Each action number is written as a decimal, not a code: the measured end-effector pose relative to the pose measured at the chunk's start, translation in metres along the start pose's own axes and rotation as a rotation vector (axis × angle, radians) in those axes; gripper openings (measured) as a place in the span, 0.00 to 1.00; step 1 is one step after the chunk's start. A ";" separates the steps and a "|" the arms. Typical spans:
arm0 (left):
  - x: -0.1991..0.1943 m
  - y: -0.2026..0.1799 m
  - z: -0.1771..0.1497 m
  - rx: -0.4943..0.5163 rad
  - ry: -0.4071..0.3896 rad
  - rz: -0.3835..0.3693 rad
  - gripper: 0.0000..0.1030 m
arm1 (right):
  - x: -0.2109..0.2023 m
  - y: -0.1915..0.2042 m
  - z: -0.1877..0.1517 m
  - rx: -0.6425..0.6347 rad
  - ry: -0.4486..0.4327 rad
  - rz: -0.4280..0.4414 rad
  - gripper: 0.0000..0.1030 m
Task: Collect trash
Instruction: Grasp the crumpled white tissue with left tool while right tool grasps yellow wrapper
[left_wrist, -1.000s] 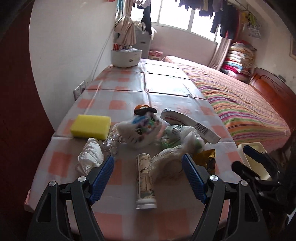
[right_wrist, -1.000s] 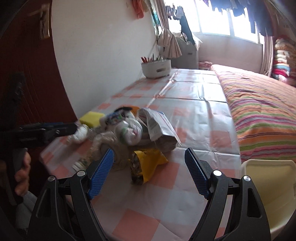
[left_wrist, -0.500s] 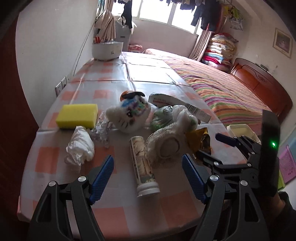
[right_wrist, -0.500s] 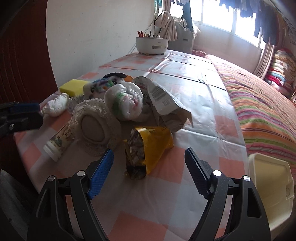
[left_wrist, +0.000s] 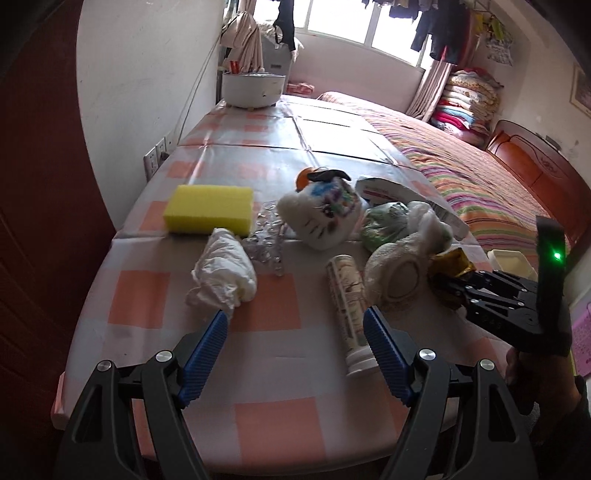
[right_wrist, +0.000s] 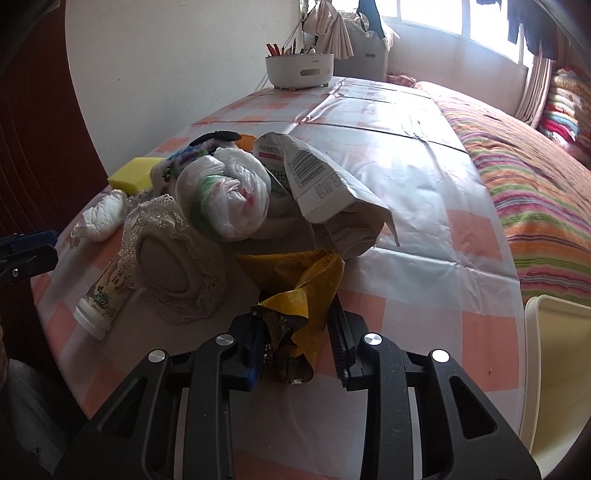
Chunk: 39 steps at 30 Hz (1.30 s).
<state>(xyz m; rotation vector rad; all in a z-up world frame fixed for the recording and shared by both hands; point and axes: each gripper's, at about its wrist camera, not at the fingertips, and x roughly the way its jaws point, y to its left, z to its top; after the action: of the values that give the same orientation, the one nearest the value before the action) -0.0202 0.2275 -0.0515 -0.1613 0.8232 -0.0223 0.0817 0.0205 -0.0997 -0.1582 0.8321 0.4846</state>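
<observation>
Right gripper (right_wrist: 295, 345) has just been closing, and its blue pads now pinch the near end of the yellow snack wrapper (right_wrist: 295, 291); I read this as a grip on the wrapper. The wrapper lies on the checked tablecloth (right_wrist: 424, 206) at the near edge of the trash pile, straight ahead at 12 o'clock from the jaws.

Handling, my judgement: crumpled foil-lined film, very light, soft, no stiffness to speak of. It will crush rather than resist and may slide on the pads, so the bunched dark end now between the jaws is the best place to hold, where the layers are thickest.

Orientation: its long axis runs from the jaws away toward 12 to 1 o'clock, the open yellow end pointing at the grey carton (right_wrist: 325, 184) just behind it.

Further out, at 11 o'clock, a knotted white plastic bag (right_wrist: 225, 195) sits atop the pile; at 10 o'clock a lace-edged pad (right_wrist: 173, 258), then a white tube (right_wrist: 103, 291) on its side.

Left gripper (left_wrist: 295, 325) hangs wide, nothing between its pads. Crumpled tissue (left_wrist: 223, 275) lies at its 11 o'clock, just past the left fingertip; the tube runs along its right finger; a yellow sponge (left_wrist: 208, 212) lies beyond the tissue.
</observation>
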 end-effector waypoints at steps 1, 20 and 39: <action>0.000 0.003 0.001 -0.006 -0.003 0.010 0.72 | -0.002 0.000 0.000 0.002 -0.005 0.003 0.25; 0.045 0.044 0.028 -0.116 0.080 0.086 0.71 | -0.021 -0.001 -0.001 0.041 -0.078 0.058 0.25; 0.042 0.027 0.028 -0.107 0.062 0.104 0.23 | -0.040 -0.021 -0.004 0.087 -0.139 0.038 0.25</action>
<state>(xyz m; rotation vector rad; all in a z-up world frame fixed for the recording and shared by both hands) 0.0274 0.2544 -0.0677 -0.2189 0.8938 0.1154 0.0655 -0.0135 -0.0738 -0.0281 0.7195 0.4888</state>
